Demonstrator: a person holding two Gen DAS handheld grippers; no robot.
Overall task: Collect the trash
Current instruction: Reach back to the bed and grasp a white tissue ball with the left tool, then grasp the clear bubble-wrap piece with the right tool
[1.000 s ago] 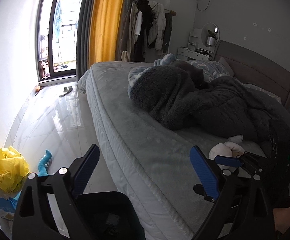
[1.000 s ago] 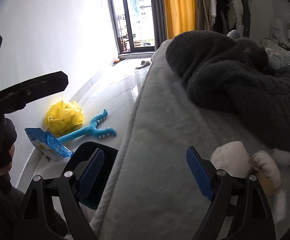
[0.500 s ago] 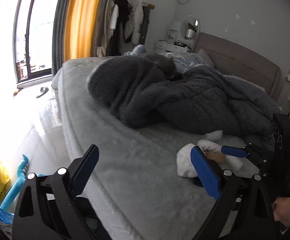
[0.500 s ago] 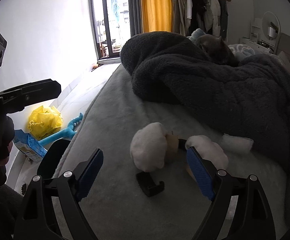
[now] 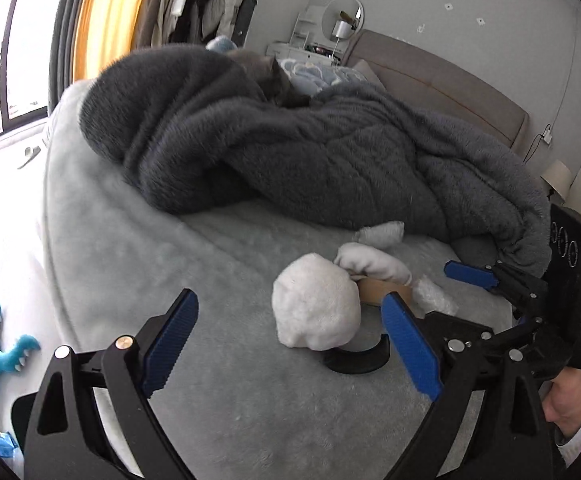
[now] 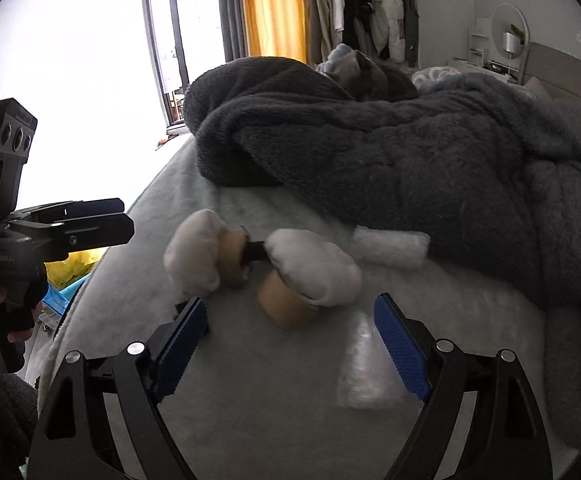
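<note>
Approaching with both tongs, left tongs (image 5: 288, 344) and right tongs (image 6: 290, 344), wide open and empty, I see the crumpled clear plastic wrap (image 6: 364, 372) on the bed (image 6: 270, 420) just inside the right blue pad. I judge it light, soft and slippery, best pinched across its bunched middle.

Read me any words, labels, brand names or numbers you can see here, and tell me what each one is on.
No text here reads with confidence.
Left gripper: small raised lettering on its black body and on its camera block, too small and dark to read.
Blue packet on the floor: print hidden or blurred.
Clear plastic wrapper on the bed: no readable print.
</note>
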